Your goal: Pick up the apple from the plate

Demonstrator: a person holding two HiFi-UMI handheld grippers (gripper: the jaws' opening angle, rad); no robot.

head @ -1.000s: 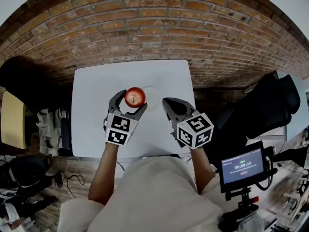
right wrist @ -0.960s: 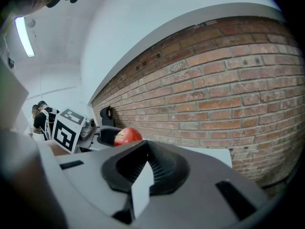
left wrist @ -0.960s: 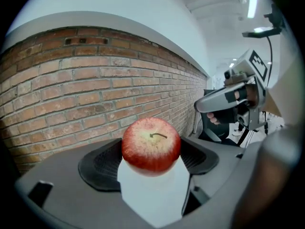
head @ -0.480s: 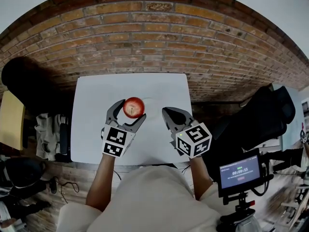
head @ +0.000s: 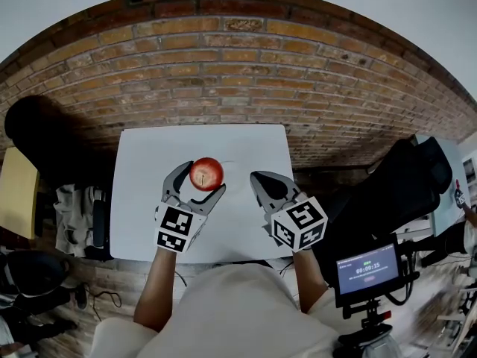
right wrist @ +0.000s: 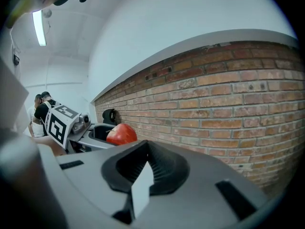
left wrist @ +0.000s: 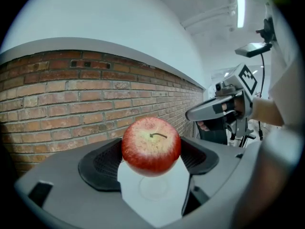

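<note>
- The left tool (head: pixel 200 183) is clenched on the apple (head: pixel 206 173), one pad on each side, stem up
- The right tool (head: pixel 264 189) is closed on nothing and waits just beside, to the right
- The apple seems to hang a little above the plate (left wrist: pixel 153 189), a faint ring on the white counter (head: pixel 149 162)
- I judge the grasp is made and the lift is in hand; the next move asks a straight rise with steady grip
- Above is open room; the wall (head: pixel 223 73) stands behind the far edge, and the right tool is the nearest obstacle

At frame centre, the left claw (head: pixel 200 179) grips a red apple (head: pixel 206 174) above a white tabletop (head: pixel 141 162); the right claw (head: pixel 257 177) hovers beside it.
</note>
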